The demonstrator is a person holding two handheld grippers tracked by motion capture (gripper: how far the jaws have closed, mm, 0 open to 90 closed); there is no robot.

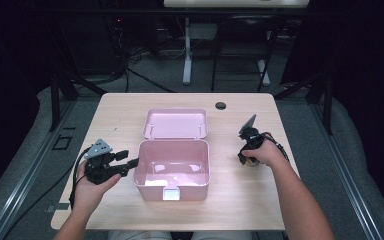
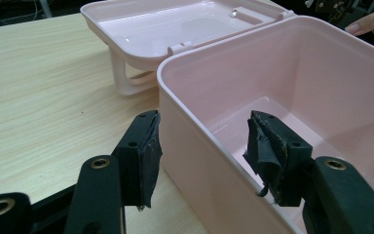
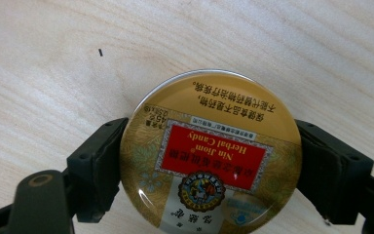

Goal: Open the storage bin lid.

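High view. Wooden table (image 1: 115,120); at its middle an open pink box (image 1: 172,170), its hinged lid (image 1: 176,123) thrown flat back behind it, inside face up. The latch tab sits at the near wall, toward the person. The left gripper (image 1: 132,162), held in the left hand (image 1: 91,187), meets the box's left wall, likely to steady it while something goes in. The right gripper (image 1: 248,159), in the right hand (image 1: 269,152), points down at the table well to the right of the box; a small round thing shows under it, too small here to read.

Left gripper view. The jaws stand open and straddle the left wall of the pink box (image 2: 292,83): one pad outside, one inside, neither clearly pressing. I cannot tell if they touch the plastic. The interior looks bare. The lid (image 2: 175,27) lies beyond, propped on its handle.

Right gripper view. A round candy tin (image 3: 212,153) lies flat on the table (image 3: 78,58), label up, between the two jaws, which meet its rim on either side: closed on it, ready for lifting, I judge. The label, seen upside down, reads "Nin Jiom Herbal Candy" in gold on a red panel, with Chinese characters along the rim, a round emblem and small print, possibly "45g".
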